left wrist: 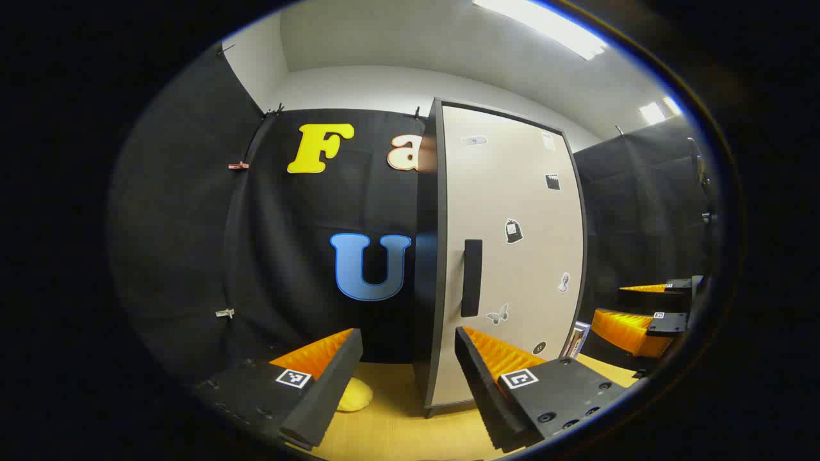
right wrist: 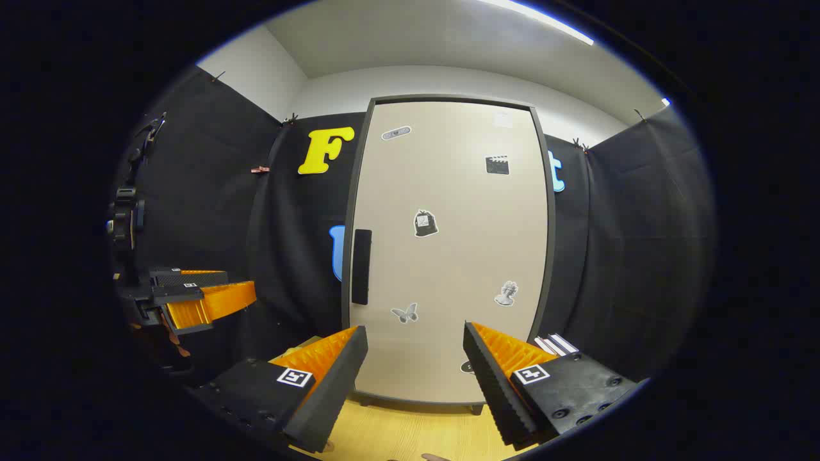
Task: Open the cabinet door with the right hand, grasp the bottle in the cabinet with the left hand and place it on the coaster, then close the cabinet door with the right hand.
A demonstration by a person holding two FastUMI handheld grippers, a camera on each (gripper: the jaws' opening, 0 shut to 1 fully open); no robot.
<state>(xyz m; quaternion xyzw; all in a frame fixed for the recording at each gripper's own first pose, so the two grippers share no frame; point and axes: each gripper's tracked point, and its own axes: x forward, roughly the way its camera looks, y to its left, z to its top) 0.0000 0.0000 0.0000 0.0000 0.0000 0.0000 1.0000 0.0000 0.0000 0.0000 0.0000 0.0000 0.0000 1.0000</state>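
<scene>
A tall cabinet with a beige, sticker-dotted door [right wrist: 448,256] stands on the wooden table [right wrist: 410,435]. The door is shut and hides the inside. Its dark vertical handle [right wrist: 362,266] sits on the door's left edge, a little above and left of my right gripper [right wrist: 416,378], which is open and holds nothing. In the left gripper view the same door [left wrist: 512,243] is seen at an angle, with its handle [left wrist: 472,278] above my open, bare left gripper [left wrist: 410,384]. A yellow round coaster [left wrist: 354,395] lies on the table left of the cabinet, partly behind my left finger.
The right gripper [left wrist: 640,320] appears at the far right of the left gripper view, and the left gripper [right wrist: 198,301] at the far left of the right gripper view. Something flat and white [right wrist: 554,344] leans by the cabinet's right side. Black cloth walls close in the booth.
</scene>
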